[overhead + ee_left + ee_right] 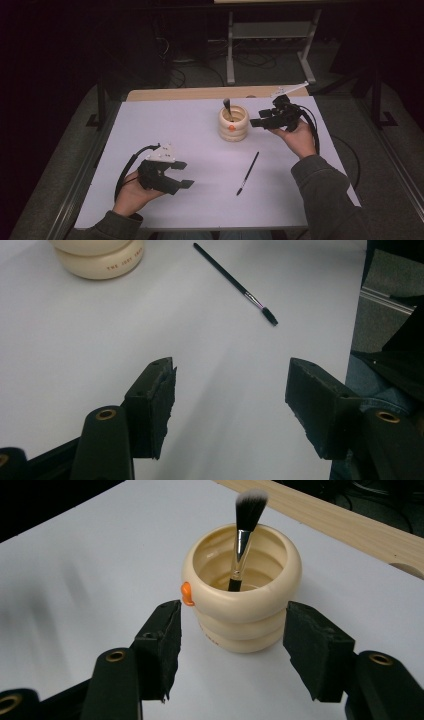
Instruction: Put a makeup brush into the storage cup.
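A cream ribbed cup (233,125) with an orange dot stands at the middle back of the white table (165,125). A makeup brush (226,104) stands in it, bristles up (245,525). A thin black brush (248,173) lies flat in front of the cup, also in the left gripper view (235,282). My right gripper (255,121) hovers just right of the cup, open, its jaws pointing at the cup (242,600) with nothing pressed between them. My left gripper (187,174) rests at the front left, open and empty (230,390), facing the cup (97,260).
A wooden strip (200,93) runs along the table's far edge. A metal stand (270,45) and cables lie on the floor beyond. The table's right edge and the person's jeans (370,385) are close to the left gripper's jaw.
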Demonstrator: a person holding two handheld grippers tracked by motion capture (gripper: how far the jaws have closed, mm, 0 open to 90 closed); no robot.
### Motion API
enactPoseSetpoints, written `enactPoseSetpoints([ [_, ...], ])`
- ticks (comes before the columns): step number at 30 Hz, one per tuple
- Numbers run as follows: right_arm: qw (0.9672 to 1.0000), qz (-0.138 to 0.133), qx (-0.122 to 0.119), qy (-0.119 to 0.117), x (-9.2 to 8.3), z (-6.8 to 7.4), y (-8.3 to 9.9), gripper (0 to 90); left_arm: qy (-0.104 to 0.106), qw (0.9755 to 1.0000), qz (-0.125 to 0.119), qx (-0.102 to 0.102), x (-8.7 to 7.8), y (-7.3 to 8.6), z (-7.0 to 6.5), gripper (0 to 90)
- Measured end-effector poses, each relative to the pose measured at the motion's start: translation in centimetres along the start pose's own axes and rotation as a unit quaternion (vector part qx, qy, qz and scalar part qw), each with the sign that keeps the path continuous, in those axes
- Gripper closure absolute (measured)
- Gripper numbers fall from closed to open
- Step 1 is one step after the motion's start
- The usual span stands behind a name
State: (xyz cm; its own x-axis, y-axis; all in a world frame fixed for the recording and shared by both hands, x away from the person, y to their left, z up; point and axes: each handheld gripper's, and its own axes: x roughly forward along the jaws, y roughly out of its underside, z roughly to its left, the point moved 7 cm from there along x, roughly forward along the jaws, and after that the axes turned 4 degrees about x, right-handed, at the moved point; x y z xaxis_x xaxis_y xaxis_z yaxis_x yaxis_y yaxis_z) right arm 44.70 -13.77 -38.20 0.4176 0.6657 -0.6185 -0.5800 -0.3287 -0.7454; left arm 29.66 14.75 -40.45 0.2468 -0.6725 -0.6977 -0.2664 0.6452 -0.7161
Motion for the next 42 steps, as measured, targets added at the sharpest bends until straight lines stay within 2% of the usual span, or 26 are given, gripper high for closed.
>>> enactPoseSetpoints([
  [2, 1.0, 0.002, 0.0, 0.001, -0.1, 0.2, 0.1, 38.0, -0.001, 1.0, 0.0, -0.001, 0.0, 0.0, 0.0, 35.8],
  [3, 1.0, 0.002, -0.008, 0.0, -0.2, 0.2, 0.2, 38.0, -0.002, 1.0, -0.001, -0.001, -0.1, -0.1, -0.1, 35.8],
  [7, 0.9999, 0.002, -0.016, -0.002, -0.4, 0.6, 0.3, 37.8, -0.001, 1.0, -0.002, -0.001, -0.1, -0.1, -0.1, 35.8],
  [9, 0.9999, 0.005, -0.011, -0.004, -0.6, 0.8, 0.4, 37.8, -0.001, 1.0, -0.001, -0.001, 0.0, 0.0, -0.1, 35.7],
  [15, 0.9997, 0.009, -0.022, -0.005, -0.6, 0.8, 0.8, 37.6, -0.001, 1.0, -0.002, -0.002, 0.0, 0.0, 0.0, 35.6],
  [17, 0.9998, 0.013, -0.016, -0.004, -0.6, 0.9, 1.0, 37.4, -0.002, 1.0, -0.002, -0.004, 0.1, 0.1, 0.0, 35.6],
  [19, 0.9997, 0.007, -0.023, -0.004, -0.8, 0.9, 1.0, 37.3, -0.001, 1.0, -0.005, -0.005, 0.1, 0.1, 0.0, 35.5],
  [27, 0.9998, 0.004, -0.021, -0.007, -1.3, 1.1, 1.4, 36.9, -0.006, 0.9999, -0.005, -0.009, -0.1, 0.0, -0.1, 35.3],
  [30, 0.9997, 0.004, -0.023, -0.007, -1.4, 1.3, 1.6, 37.0, -0.005, 1.0, -0.001, -0.003, 0.1, 0.0, -0.2, 35.3],
  [31, 0.9995, 0.002, -0.031, -0.007, -1.4, 1.3, 1.7, 37.1, -0.006, 1.0, 0.0, -0.004, 0.2, -0.1, -0.2, 35.3],
  [42, 0.9995, 0.001, -0.029, -0.01, -1.8, 1.8, 3.1, 36.6, -0.001, 1.0, 0.003, -0.002, 0.8, -0.3, -0.5, 35.1],
])
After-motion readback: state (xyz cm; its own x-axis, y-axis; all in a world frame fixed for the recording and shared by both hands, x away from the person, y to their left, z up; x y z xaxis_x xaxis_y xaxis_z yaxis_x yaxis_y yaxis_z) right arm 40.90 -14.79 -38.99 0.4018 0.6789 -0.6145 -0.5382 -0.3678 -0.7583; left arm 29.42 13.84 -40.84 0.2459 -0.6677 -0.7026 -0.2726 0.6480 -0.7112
